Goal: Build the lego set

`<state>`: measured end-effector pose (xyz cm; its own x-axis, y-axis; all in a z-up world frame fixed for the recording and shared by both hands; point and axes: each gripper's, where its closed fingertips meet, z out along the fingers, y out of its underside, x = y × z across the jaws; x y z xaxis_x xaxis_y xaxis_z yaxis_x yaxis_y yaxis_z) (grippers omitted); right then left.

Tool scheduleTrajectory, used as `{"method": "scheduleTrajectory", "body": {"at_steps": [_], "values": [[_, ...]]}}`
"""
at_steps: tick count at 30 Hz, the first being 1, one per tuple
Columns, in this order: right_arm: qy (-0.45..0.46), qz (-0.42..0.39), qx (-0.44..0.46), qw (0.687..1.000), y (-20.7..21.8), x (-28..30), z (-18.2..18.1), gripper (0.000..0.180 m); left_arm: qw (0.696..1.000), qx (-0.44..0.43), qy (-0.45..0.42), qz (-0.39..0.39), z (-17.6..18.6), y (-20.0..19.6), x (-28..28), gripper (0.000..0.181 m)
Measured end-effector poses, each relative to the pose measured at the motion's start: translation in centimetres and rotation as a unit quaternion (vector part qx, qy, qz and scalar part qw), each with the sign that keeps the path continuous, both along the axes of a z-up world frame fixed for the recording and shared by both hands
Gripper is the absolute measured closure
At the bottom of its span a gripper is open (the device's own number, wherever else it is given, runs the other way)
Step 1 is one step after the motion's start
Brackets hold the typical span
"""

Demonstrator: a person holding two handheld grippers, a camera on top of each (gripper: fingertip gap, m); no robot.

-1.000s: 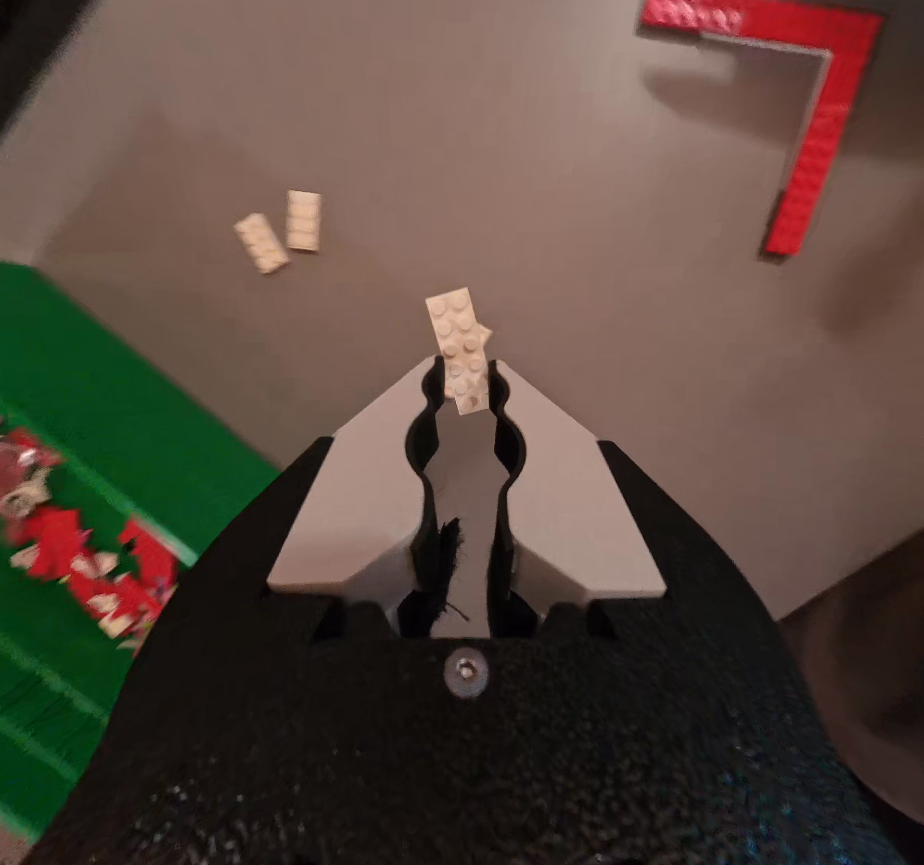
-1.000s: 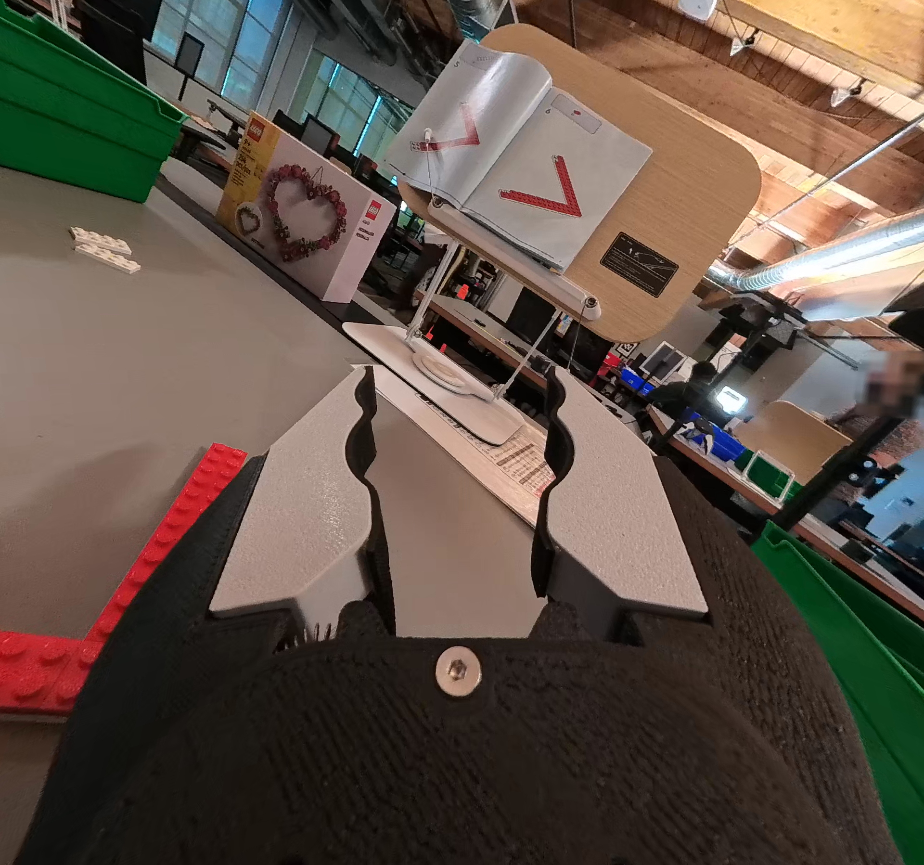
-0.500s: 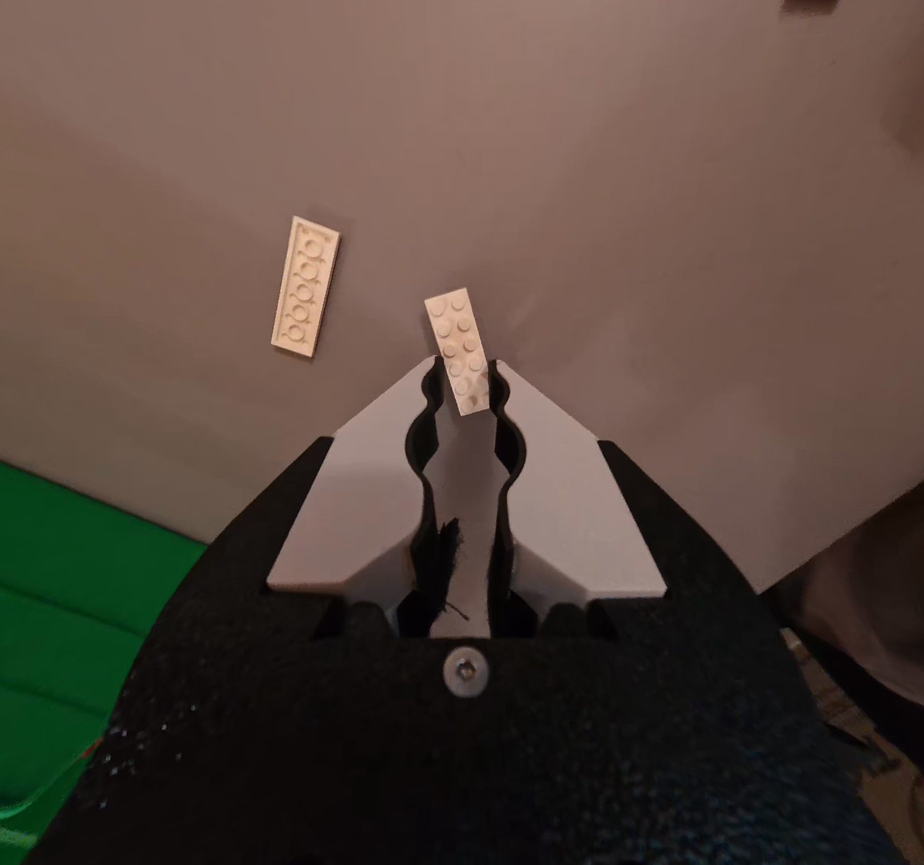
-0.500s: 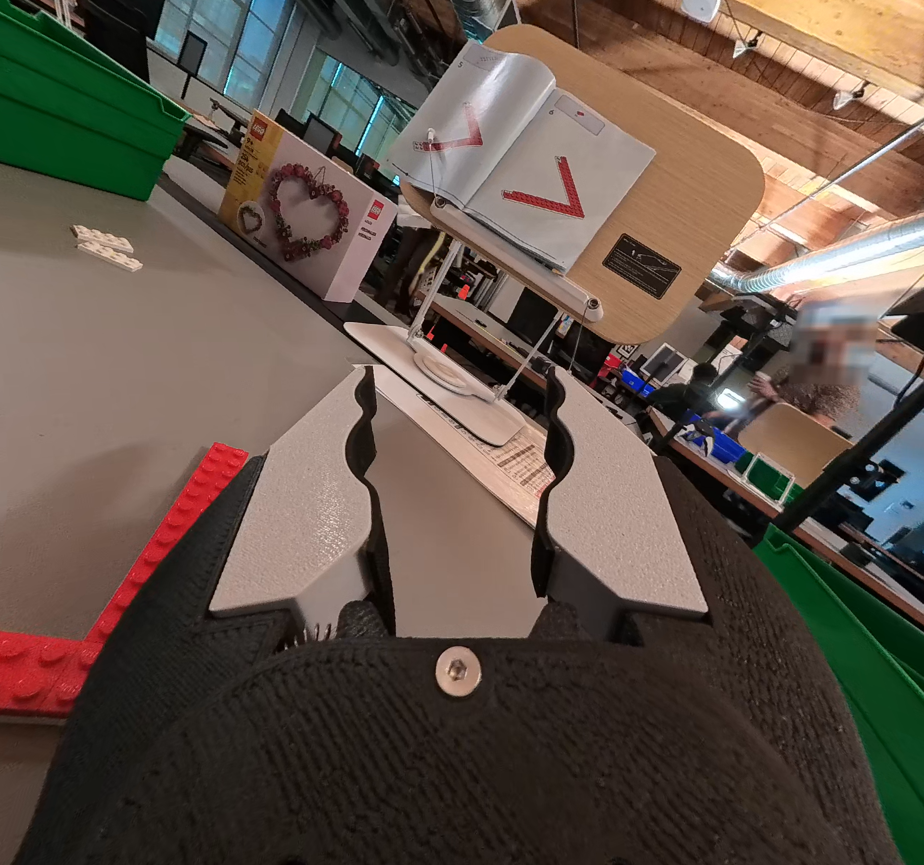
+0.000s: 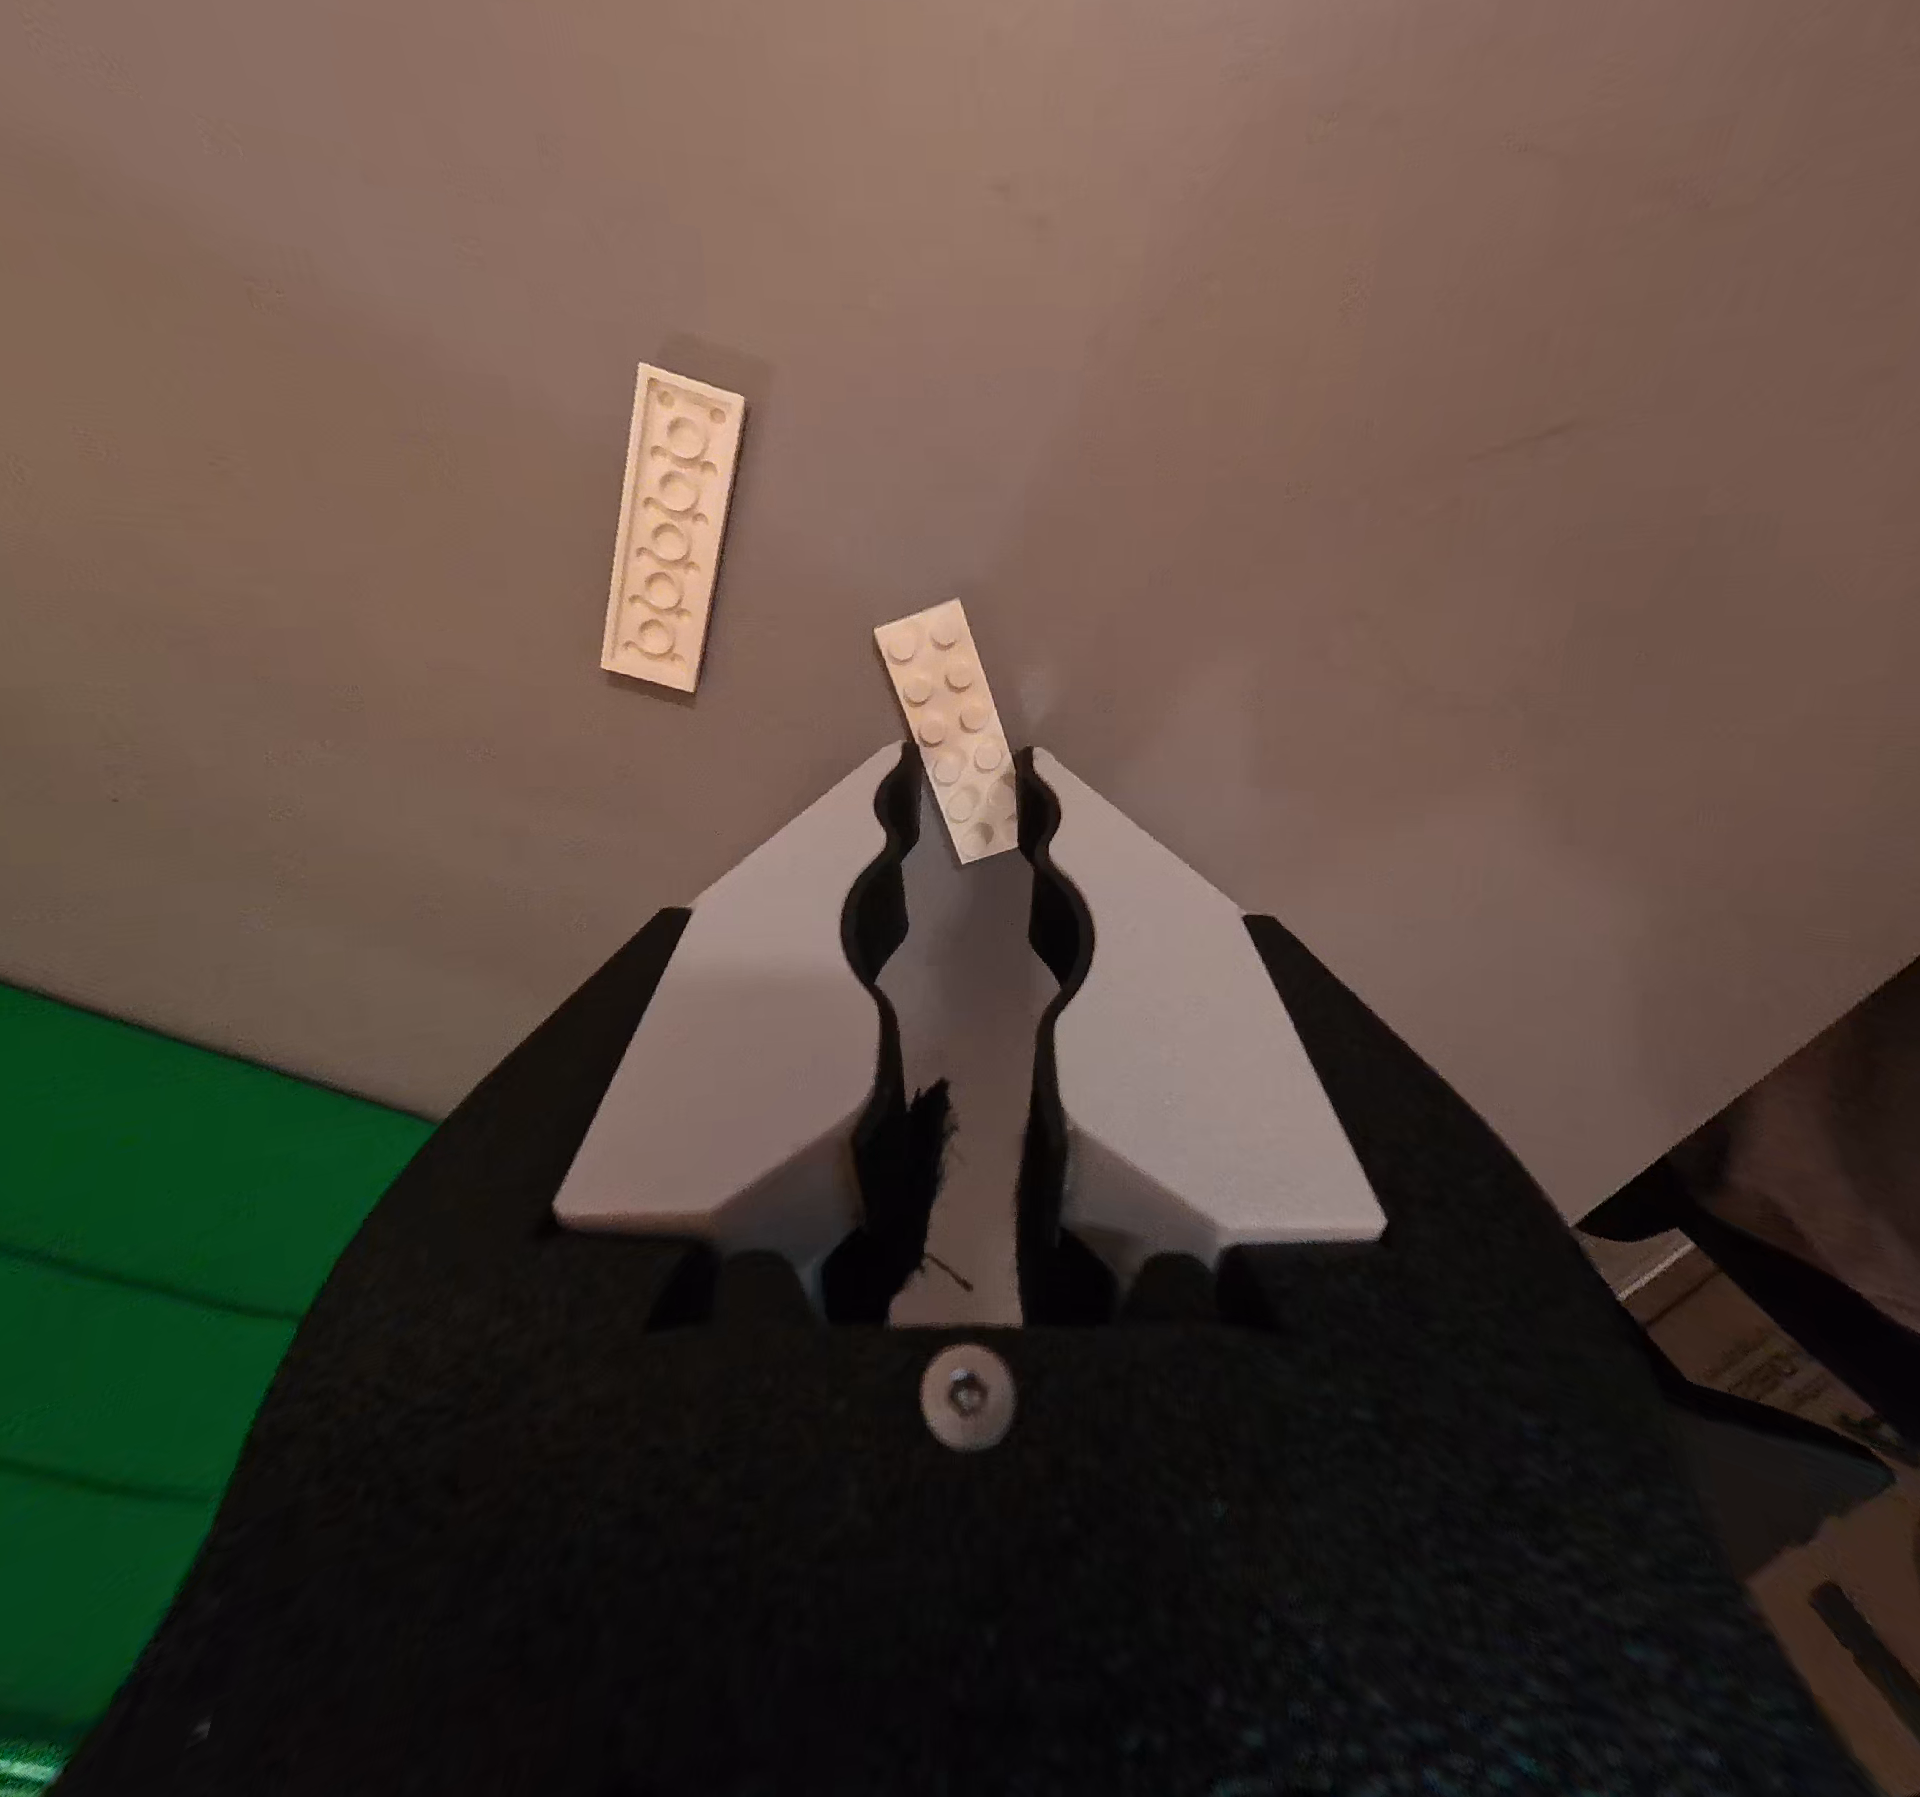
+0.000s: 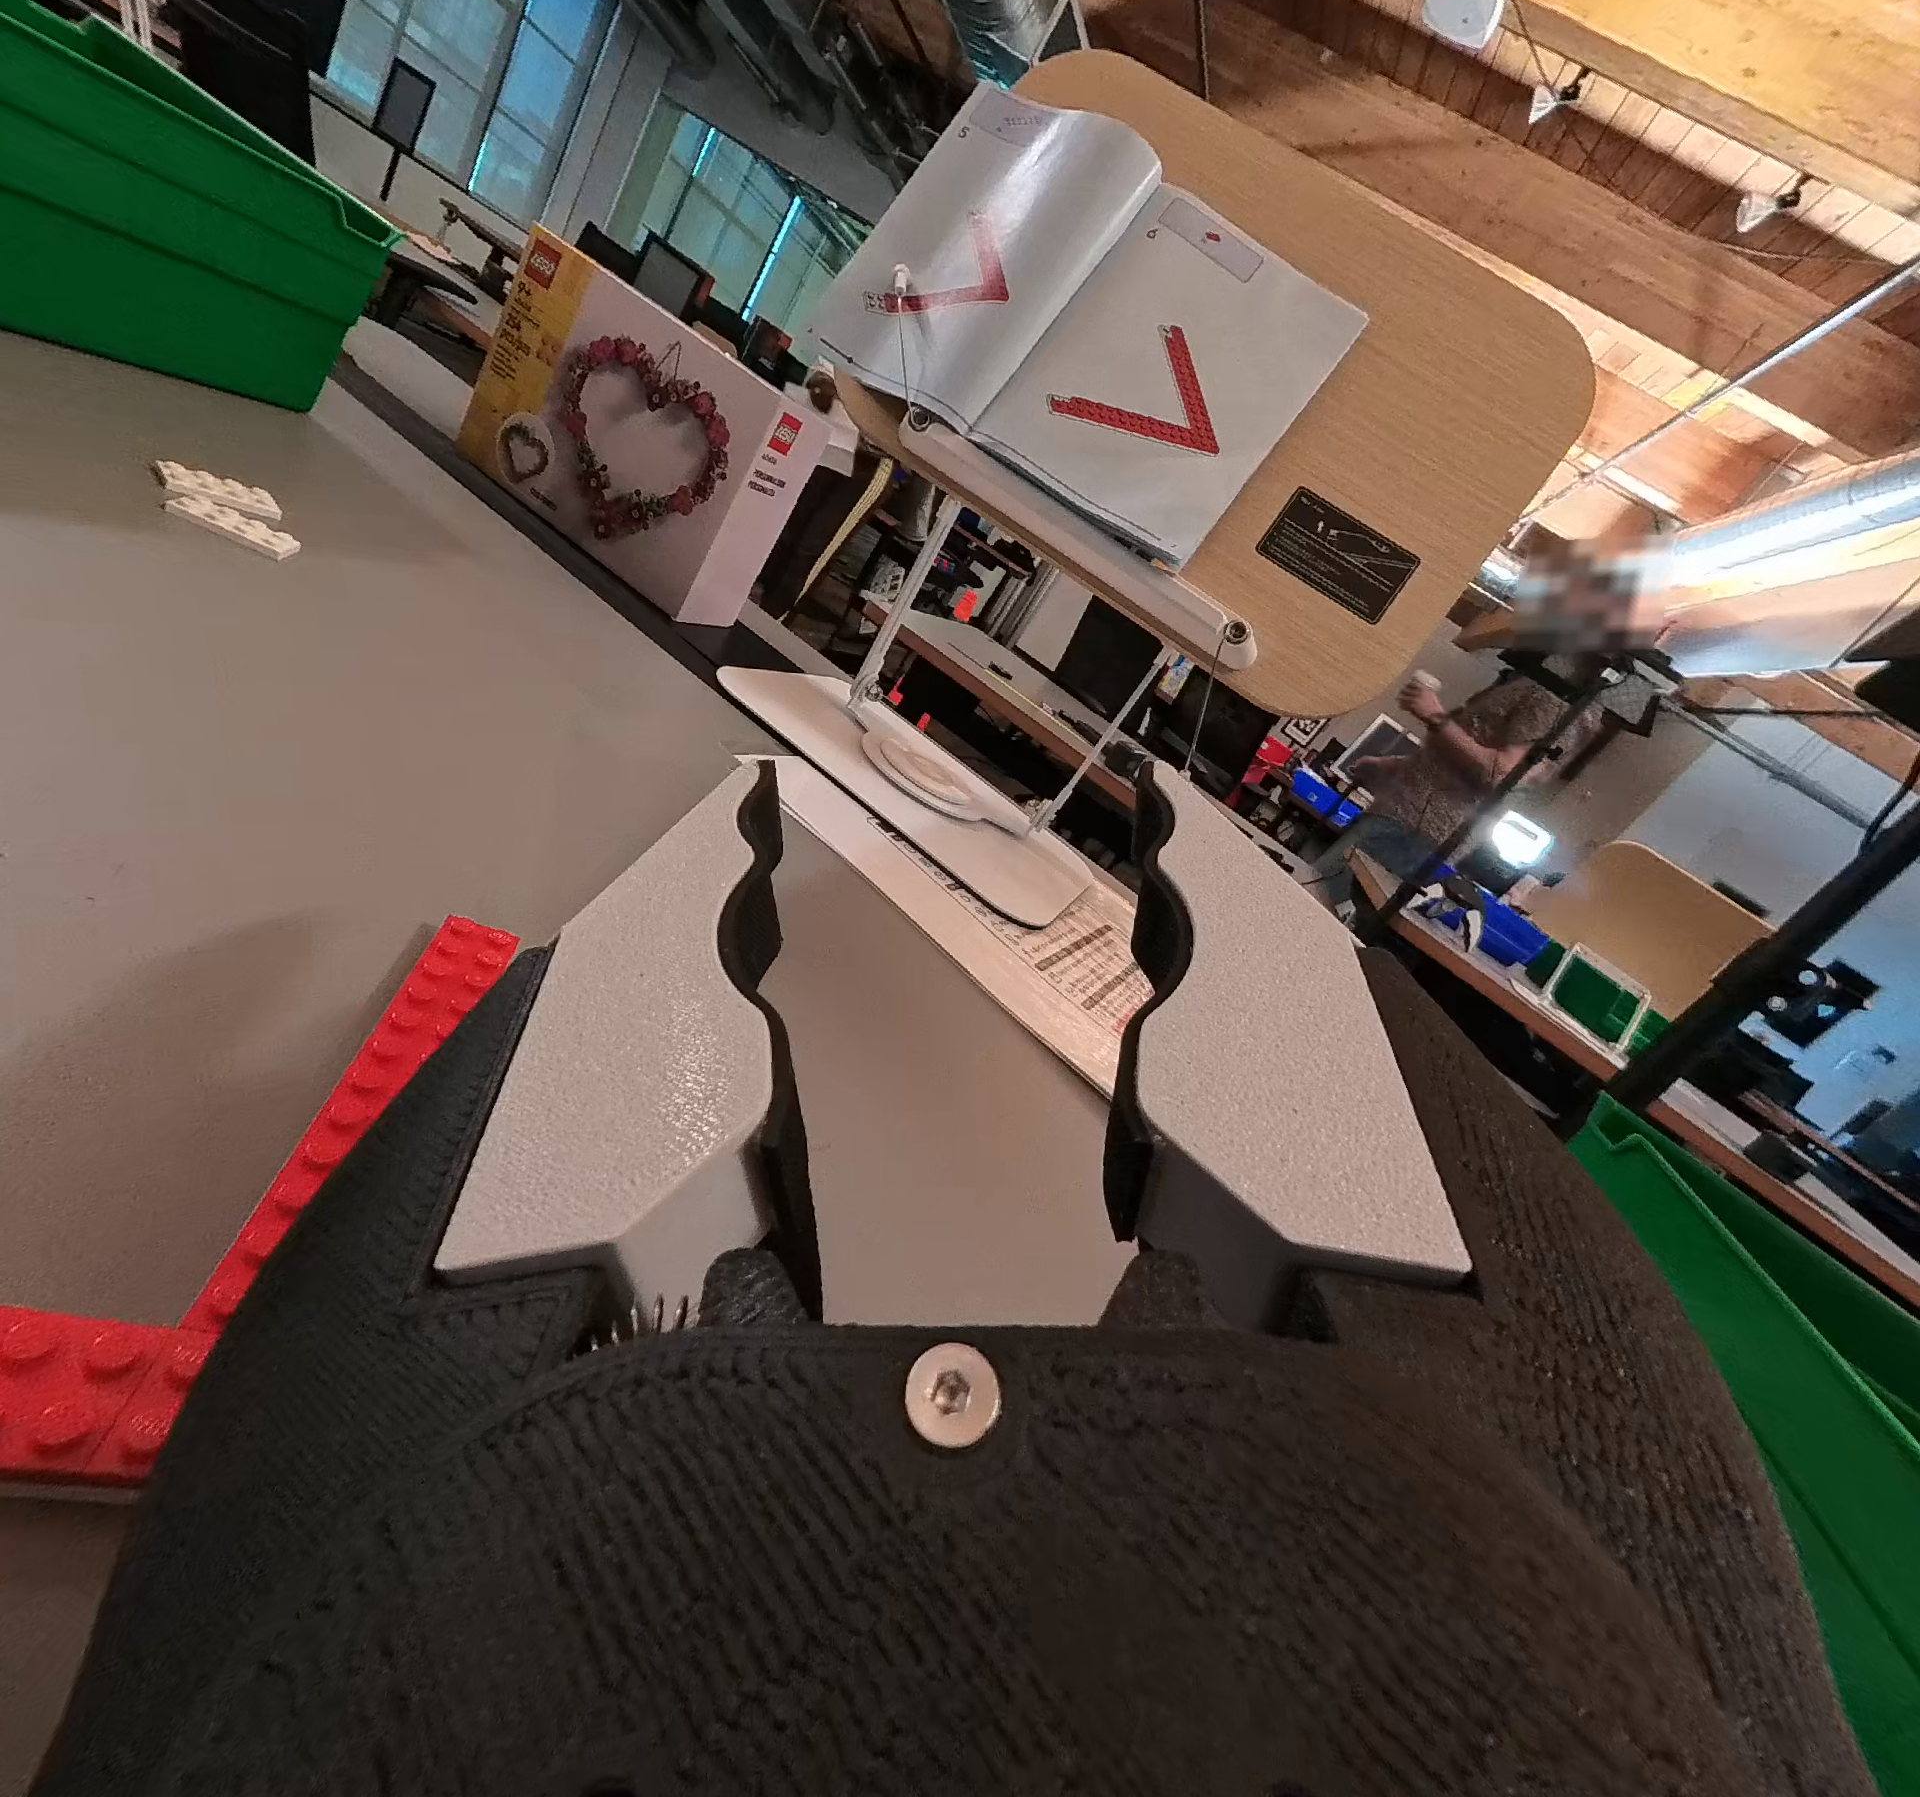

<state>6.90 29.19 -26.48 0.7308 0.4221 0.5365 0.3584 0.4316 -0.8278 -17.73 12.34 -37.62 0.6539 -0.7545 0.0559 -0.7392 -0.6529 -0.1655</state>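
A white studded plate (image 5: 943, 737) is gripped between the jaws of the left gripper (image 5: 966, 771) above a plain grey tabletop (image 5: 1247, 293); a second white plate (image 5: 673, 544) lies underside-up just beside it. The right gripper (image 6: 956, 781) is held with jaws spread and empty, the red angled assembly (image 6: 343, 1113) lying at its left. Beyond are seen a green bin (image 6: 156, 241), the set box (image 6: 644, 459), a booklet on a stand (image 6: 1091, 365), windows and a timber ceiling

The left hand-held gripper (image 5: 968, 771) points steeply down, fingers nearly closed (clamped); the right hand-held gripper (image 6: 956, 791) gapes wide, angled low.
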Motion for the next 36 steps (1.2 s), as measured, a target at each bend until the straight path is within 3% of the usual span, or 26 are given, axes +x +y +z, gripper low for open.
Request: {"method": "scheduleTrajectory", "body": {"at_steps": [1,9,12,15,21,27,29,31,36], "values": [[0.000,0.000,0.000,1.000,0.0,0.0,0.0,0.113,1.000,-0.001,-0.003,0.003,0.0,0.0,0.0,0.164],[0.000,0.001,0.000,1.000,0.0,0.0,0.0,0.113,0.997,0.000,-0.060,0.046,1.2,0.0,0.8,0.146],[0.010,0.000,-0.002,1.000,0.0,0.2,0.2,0.113,0.987,0.058,-0.114,0.094,3.7,1.3,0.4,0.145],[0.018,-0.002,-0.003,1.000,0.1,0.4,0.3,0.113,0.958,0.161,-0.190,0.140,7.2,3.1,1.0,0.145],[0.013,-0.001,-0.001,1.000,0.1,0.3,0.2,0.113,0.856,0.398,-0.303,0.133,13.5,5.3,4.6,0.136],[0.023,-0.002,-0.002,1.000,0.1,0.5,0.4,0.113,0.693,0.608,-0.381,0.075,18.4,4.7,9.1,0.136],[0.024,-0.002,-0.002,1.000,0.1,0.5,0.5,0.113,0.652,0.653,-0.380,0.059,18.8,4.8,10.1,0.139],[0.026,-0.003,-0.001,1.000,0.1,0.6,0.5,0.113,0.648,0.661,-0.375,0.050,18.1,5.2,10.8,0.139],[0.042,-0.016,-0.002,0.999,0.3,1.3,0.8,0.113,0.681,0.640,-0.353,0.049,15.1,5.8,10.1,0.140]]}}
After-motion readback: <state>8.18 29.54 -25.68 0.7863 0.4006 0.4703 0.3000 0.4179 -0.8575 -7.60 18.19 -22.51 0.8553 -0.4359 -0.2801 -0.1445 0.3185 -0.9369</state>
